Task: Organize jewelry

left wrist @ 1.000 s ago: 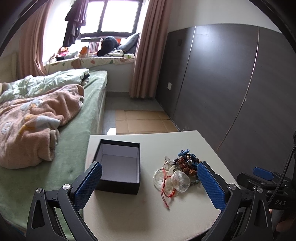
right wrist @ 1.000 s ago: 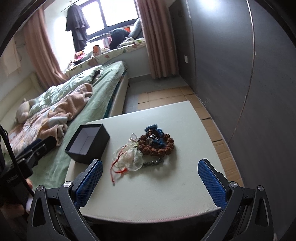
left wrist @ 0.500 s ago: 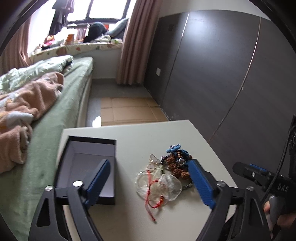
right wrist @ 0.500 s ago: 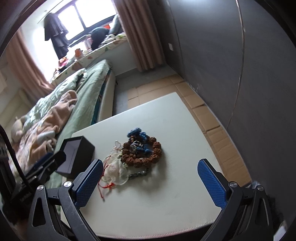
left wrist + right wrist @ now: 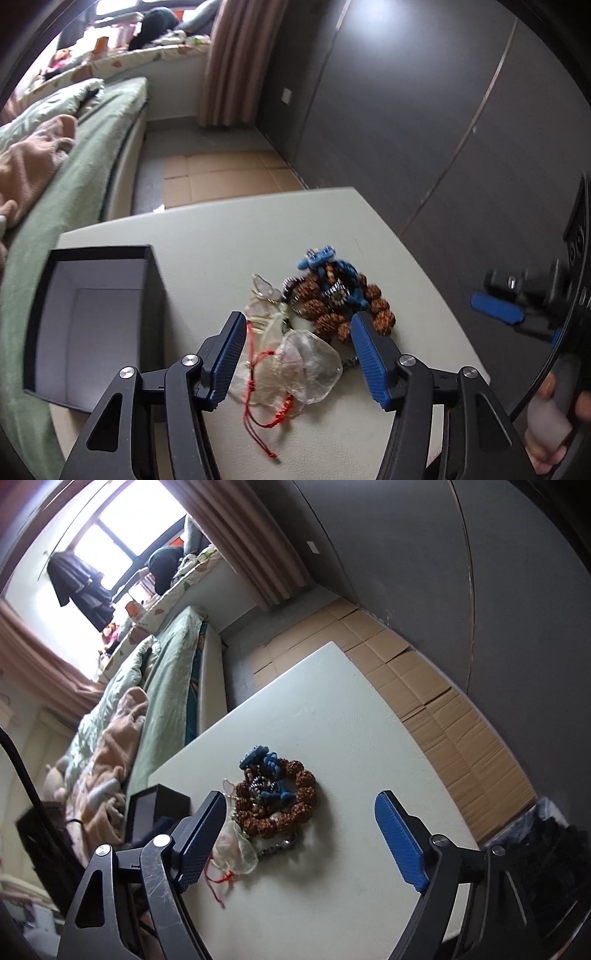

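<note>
Only the left view shows the box interior — bare. Both tools, left tool and right tool, are held open over the jewelry on the desk.

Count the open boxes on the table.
1. The dark open box sits at the table's left edge, beside the bed, left of the jewelry pile. In the right wrist view, tongs partly hide it.

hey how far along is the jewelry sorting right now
Nothing is put away: the black box sits open and looks empty. In hand: the left gripper is open, its fingers straddling the clear pouch with the red cord. Left: the brown bead bracelet, blue piece and pouch remain piled on the table. The right gripper is open, holding nothing.
</note>
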